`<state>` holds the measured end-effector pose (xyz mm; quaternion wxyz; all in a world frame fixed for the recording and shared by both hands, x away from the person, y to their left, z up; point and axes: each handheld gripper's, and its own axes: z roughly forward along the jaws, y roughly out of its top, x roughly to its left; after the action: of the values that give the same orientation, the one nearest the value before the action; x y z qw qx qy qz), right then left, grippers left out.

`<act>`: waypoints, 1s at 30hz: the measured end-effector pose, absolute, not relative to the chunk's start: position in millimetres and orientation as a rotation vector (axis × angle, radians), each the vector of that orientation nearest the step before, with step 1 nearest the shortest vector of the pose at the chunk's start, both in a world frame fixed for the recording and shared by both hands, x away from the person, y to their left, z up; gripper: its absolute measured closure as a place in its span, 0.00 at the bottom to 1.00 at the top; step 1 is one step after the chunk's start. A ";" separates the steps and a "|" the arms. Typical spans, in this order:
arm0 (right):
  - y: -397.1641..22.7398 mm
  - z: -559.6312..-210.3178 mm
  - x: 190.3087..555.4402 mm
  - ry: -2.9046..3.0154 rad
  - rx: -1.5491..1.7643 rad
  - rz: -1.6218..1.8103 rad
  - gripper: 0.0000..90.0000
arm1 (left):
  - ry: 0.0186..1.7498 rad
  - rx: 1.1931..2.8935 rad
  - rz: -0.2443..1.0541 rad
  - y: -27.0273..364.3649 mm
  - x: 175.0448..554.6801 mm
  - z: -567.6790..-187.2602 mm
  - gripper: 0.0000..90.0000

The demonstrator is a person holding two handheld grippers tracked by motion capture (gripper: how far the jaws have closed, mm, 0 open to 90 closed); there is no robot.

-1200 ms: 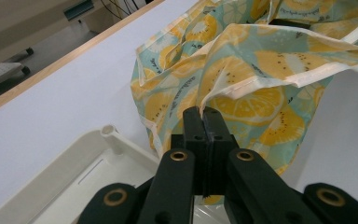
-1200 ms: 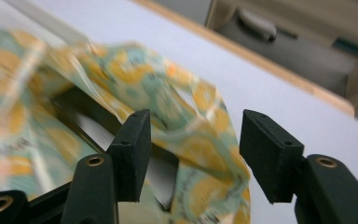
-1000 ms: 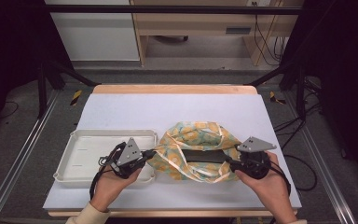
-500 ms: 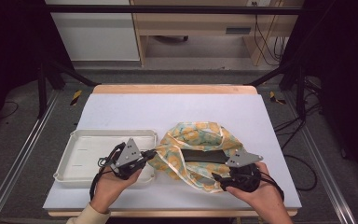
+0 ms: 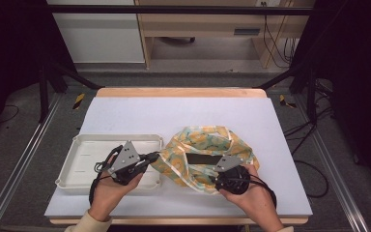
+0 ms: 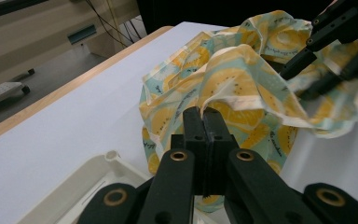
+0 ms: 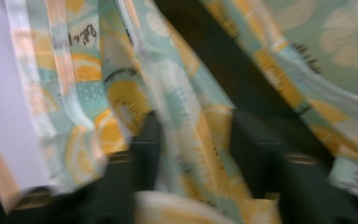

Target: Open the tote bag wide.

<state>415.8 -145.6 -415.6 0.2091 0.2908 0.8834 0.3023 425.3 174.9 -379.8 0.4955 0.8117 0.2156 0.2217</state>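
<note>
While the left gripper (image 6: 204, 114) pinches the crumpled cloth (image 5: 207, 154) beside the empty tray (image 5: 77, 162), the right gripper's (image 5: 211, 180) jaws, just closing, straddle another fold, so spreading or folding looks barely begun.

The only writing in view is on the fruit-print cloth (image 7: 177, 121): small dark cursive script between the printed yellow fruit slices. In the right gripper view a snatch of it sits on a pale patch near the top left and another at the lower right edge, both too blurred to read. In the left gripper view similar script on the cloth (image 6: 242, 84) is too small to make out.
</note>
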 end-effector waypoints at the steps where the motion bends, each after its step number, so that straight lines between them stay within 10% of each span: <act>1: -145.6 -415.6 415.8 2.457 0.809 0.841 0.75 | 0.522 1.967 0.537 174.9 425.3 -379.8 1.00; 6: -151.6 -411.7 420.1 2.351 0.892 0.898 0.99 | 0.520 2.010 0.510 173.7 424.1 -382.0 1.00; 19: -158.0 -422.2 398.7 2.216 0.886 0.971 0.99 | 0.614 2.038 0.625 207.3 429.9 -359.9 0.76; 30: -162.3 -443.2 380.2 2.240 0.843 1.008 0.99 | 0.494 2.223 0.587 142.7 463.1 -353.9 0.50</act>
<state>380.2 -162.3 -443.2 0.2688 0.3125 0.8308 0.3740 463.1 142.7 -353.9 0.3846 0.8726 0.1939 0.2305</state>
